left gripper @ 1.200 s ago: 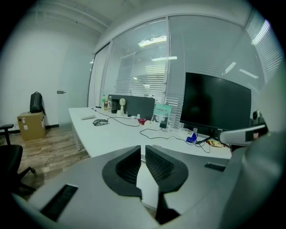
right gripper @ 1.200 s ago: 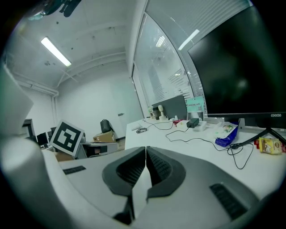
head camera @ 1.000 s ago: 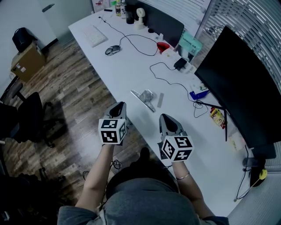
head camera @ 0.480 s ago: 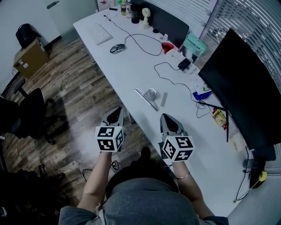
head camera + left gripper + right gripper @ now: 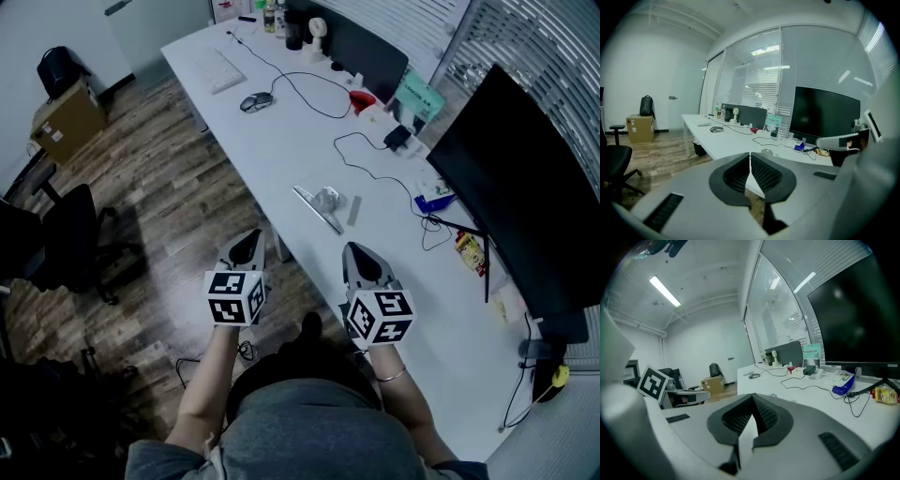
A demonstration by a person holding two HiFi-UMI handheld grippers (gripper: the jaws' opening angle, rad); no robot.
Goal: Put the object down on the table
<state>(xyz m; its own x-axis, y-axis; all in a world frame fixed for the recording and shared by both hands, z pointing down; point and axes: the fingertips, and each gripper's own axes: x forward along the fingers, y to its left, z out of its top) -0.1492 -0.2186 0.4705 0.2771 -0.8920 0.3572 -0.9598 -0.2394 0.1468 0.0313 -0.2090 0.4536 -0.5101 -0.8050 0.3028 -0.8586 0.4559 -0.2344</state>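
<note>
A small silvery crumpled object (image 5: 325,198) lies on the white table (image 5: 281,141), beside a flat metal strip (image 5: 314,209) and a short grey bar (image 5: 353,210). Nothing touches it. My left gripper (image 5: 246,246) hangs off the table's front edge, over the wooden floor, with its jaws shut and empty (image 5: 750,157). My right gripper (image 5: 361,257) hovers over the table's front edge, nearer to me than the object. Its jaws are shut too, with nothing between them (image 5: 752,399). The object shows small beyond the left jaws (image 5: 766,151).
A large black monitor (image 5: 511,178) stands at the right with a blue packet (image 5: 431,202) and cables in front of it. Farther back are a mouse (image 5: 255,101) and a keyboard (image 5: 217,70). A black chair (image 5: 66,244) and a cardboard box (image 5: 64,112) stand on the floor at the left.
My left gripper has drawn back a little toward me and to the left. The right gripper has hardly moved. The object lies where it was on the table.
</note>
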